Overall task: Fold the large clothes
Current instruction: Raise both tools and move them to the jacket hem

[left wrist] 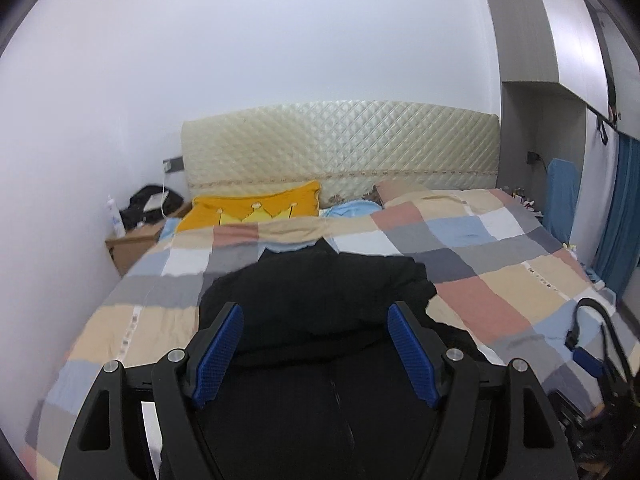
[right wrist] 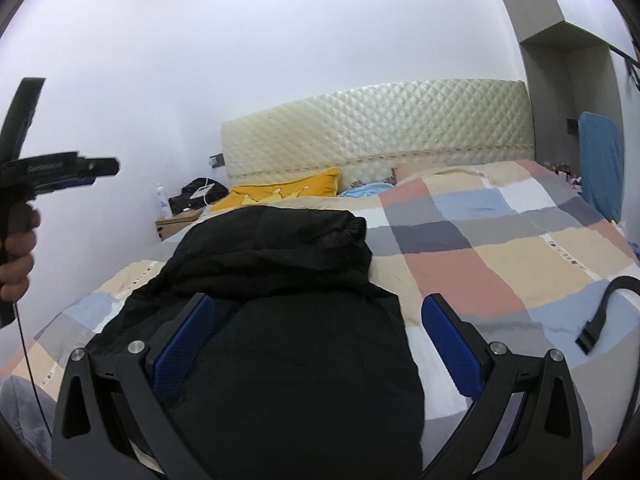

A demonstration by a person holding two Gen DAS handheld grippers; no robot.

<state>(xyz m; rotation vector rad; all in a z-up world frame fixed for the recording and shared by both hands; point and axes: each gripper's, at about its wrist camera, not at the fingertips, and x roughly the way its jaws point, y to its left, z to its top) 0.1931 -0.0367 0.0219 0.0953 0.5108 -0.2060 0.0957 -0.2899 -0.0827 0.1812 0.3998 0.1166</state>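
Soft, even indoor light, faint shadows; fisheye bends edges into dark vignetted corners, slight blur.

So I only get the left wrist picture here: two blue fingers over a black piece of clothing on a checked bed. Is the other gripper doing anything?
Observer: The right gripper hovers wide open above the black garment, gripping nothing.
Operator: Is it squarely over the cloth?
Observer: Not quite. One blue finger sits over the checked quilt, past the garment's edge.
Operator: And what carries my gripper?
Observer: A bare hand holds the left gripper up in the air, off to the left of the garment.
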